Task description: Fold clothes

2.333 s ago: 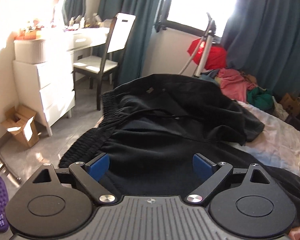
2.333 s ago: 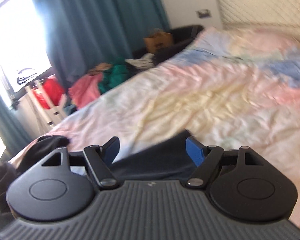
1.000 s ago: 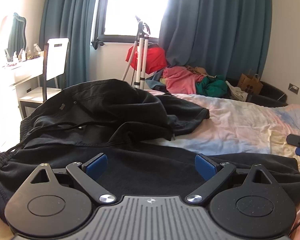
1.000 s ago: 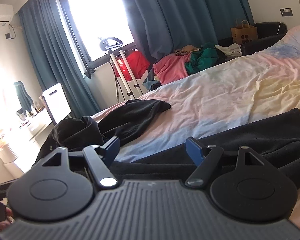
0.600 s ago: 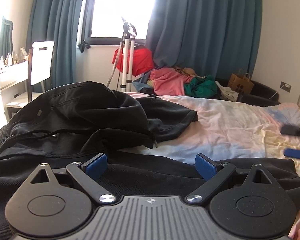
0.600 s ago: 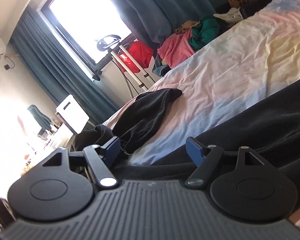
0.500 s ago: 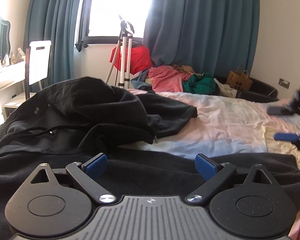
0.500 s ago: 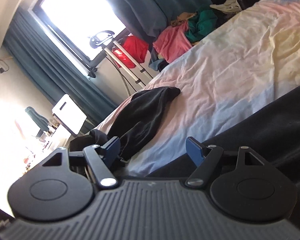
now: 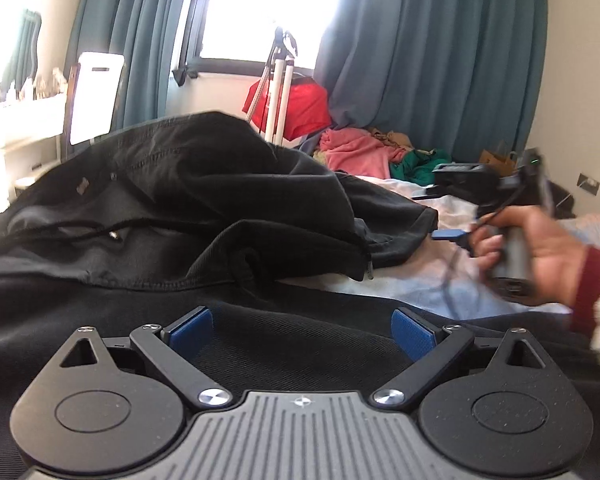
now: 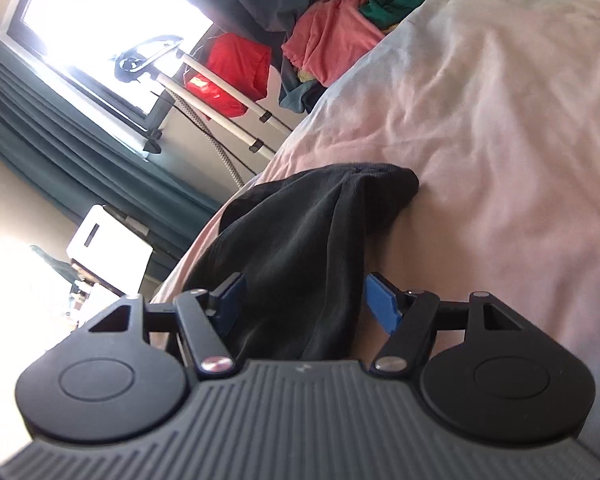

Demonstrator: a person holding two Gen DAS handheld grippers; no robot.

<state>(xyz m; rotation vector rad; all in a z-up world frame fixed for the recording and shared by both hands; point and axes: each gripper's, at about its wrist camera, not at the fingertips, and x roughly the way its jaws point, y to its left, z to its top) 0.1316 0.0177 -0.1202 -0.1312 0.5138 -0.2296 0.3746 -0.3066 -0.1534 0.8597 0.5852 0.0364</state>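
Observation:
A black garment (image 9: pixel 204 204) lies crumpled on the bed, its drawstring showing at the left. A flat black part of it runs under my left gripper (image 9: pixel 302 332), which is open and empty just above the cloth. In the right wrist view a black sleeve or leg of the garment (image 10: pixel 308 240) stretches over the pastel sheet (image 10: pixel 500 120). My right gripper (image 10: pixel 306 306) is open with this black cloth between its blue pads. The right gripper also shows in the left wrist view (image 9: pixel 516 216), held in a hand above the sheet, blurred.
A pile of pink and green clothes (image 9: pixel 364 152) lies at the far end of the bed. A red item on a white stand (image 9: pixel 288 100) stands by the window with teal curtains. A white chair (image 9: pixel 94 96) and dresser are at the left.
The right gripper has swung left and down onto the black sleeve, which now lies between its pads. It has come into the left wrist view at the right. The left gripper has barely moved.

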